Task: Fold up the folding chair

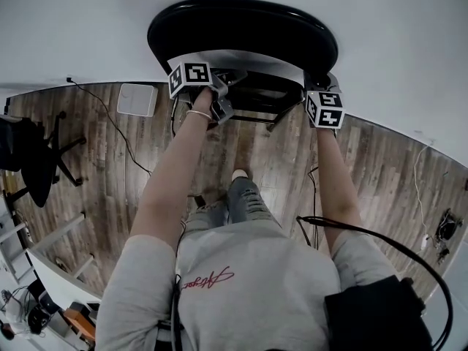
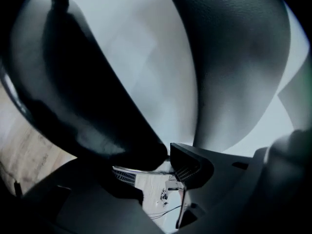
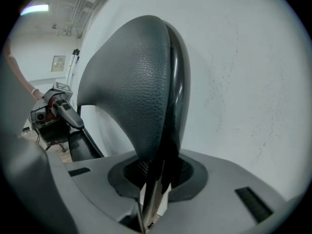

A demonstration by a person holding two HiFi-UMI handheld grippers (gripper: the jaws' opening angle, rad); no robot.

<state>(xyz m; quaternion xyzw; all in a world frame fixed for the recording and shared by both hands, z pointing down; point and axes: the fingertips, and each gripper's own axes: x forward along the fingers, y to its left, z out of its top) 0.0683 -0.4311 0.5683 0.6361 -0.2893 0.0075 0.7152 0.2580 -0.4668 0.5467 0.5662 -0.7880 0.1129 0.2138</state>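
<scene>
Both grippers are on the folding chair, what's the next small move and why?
Probably press the held padded part closer to the other. The right gripper is clamped on the edge of the folding chair, the left gripper seems to grip it too, and a wedge of wall shows between its two padded parts.

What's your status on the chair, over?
Right gripper clamped on folding chair pad edge. Left gripper gripping another black padded edge. Chair against white wall; no obstruction seen.
</scene>
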